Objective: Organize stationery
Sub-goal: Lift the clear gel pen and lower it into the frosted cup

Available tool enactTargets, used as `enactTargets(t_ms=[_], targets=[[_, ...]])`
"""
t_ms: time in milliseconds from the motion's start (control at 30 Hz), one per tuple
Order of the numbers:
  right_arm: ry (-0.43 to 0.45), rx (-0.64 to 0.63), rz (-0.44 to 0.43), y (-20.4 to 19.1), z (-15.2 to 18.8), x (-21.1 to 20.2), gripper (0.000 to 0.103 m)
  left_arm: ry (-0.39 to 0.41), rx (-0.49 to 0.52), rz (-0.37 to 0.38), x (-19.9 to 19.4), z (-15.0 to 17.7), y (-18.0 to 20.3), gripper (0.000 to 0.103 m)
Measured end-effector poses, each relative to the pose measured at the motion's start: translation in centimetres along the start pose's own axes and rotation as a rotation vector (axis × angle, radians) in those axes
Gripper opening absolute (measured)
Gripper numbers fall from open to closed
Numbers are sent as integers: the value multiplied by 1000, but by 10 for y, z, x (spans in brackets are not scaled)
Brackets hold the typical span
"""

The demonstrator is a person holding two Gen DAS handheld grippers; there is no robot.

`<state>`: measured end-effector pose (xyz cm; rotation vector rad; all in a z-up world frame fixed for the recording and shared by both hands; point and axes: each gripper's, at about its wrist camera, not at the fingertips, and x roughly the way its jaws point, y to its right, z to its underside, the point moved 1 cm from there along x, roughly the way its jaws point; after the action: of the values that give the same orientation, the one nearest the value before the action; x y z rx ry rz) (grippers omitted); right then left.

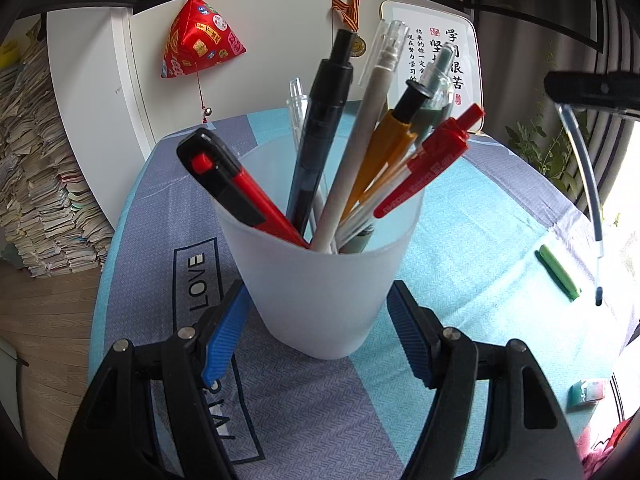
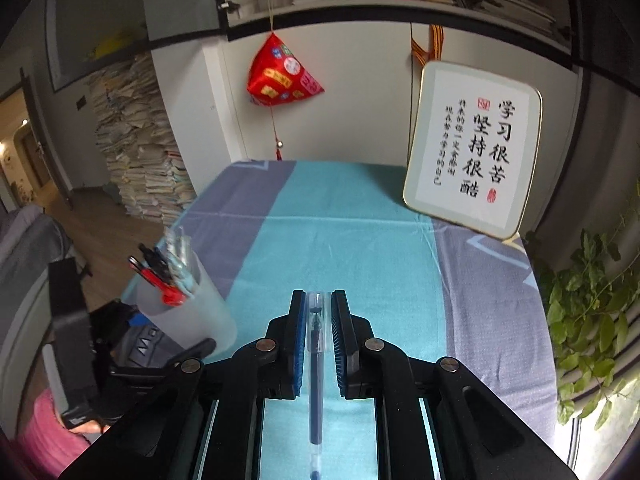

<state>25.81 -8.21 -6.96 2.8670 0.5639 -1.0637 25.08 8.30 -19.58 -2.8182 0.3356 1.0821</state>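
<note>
The cup (image 1: 320,280) is already crowded with pens, so the clear pen (image 2: 315,360) hanging loosely could snag on them or slip sideways. The right gripper (image 2: 316,304) is pinched onto that pen, lifted above the table (image 2: 340,220); the left gripper (image 1: 316,328) clamps the cup's sides. A green marker (image 1: 558,272) lies beside it.
</note>
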Motion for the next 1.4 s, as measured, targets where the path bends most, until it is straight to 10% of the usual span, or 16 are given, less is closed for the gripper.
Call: enactTargets(t_ms=[600, 1400], targets=[[304, -64, -224, -89, -89, -13, 13, -2, -1, 3, 0, 0, -1, 70], [249, 32, -271, -70, -59, 32, 13, -19, -5, 4, 4, -1, 1, 71]])
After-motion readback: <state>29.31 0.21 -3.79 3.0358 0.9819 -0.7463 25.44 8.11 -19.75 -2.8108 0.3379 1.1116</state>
